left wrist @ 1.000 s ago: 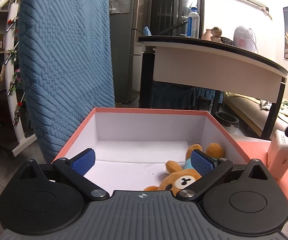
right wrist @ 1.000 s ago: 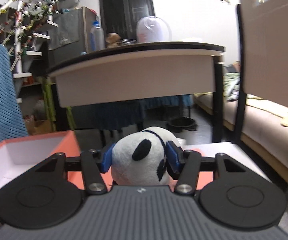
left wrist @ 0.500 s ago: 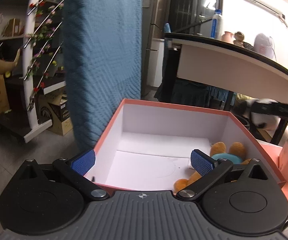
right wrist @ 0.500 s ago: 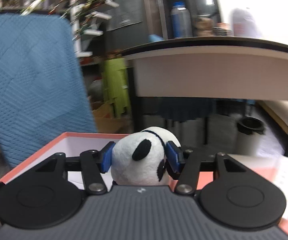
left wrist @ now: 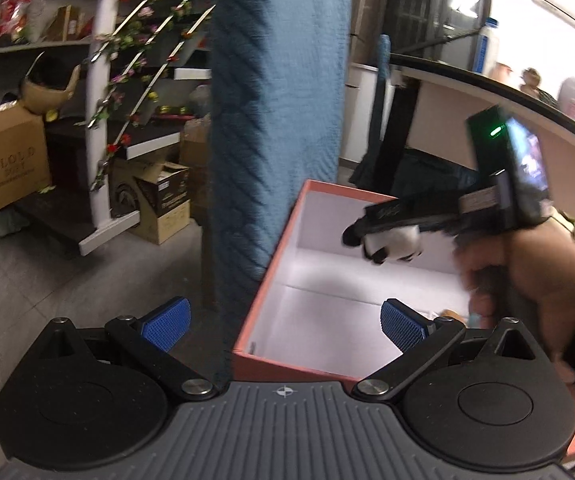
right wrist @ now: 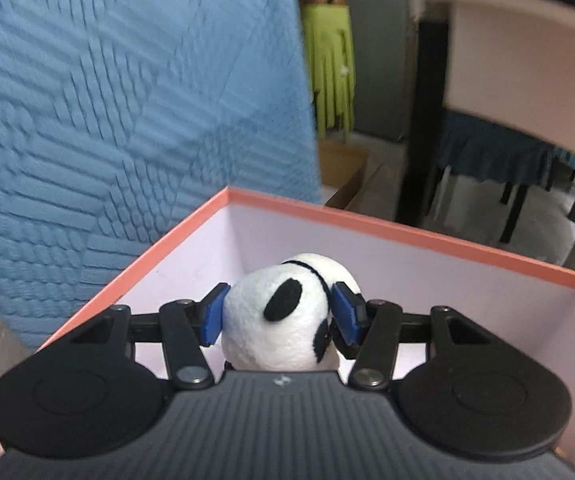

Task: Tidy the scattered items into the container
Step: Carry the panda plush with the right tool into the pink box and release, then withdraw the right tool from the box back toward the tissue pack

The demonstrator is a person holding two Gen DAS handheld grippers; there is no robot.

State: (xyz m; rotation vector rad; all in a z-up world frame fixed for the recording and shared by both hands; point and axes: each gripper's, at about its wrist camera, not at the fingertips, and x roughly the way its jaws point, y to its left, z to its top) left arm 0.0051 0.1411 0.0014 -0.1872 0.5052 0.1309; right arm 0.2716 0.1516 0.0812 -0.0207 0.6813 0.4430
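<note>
Pink box sits under one panda toy pinched by right gripper; left gripper fingers spread wide, empty.

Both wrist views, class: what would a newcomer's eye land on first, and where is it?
First, the white-and-black panda plush, clamped between the blue fingers of the right gripper above the open box, pink outside and white inside. Next, the big quilted blue cover standing just behind the box. The left gripper is open near the box's front corner.
</note>
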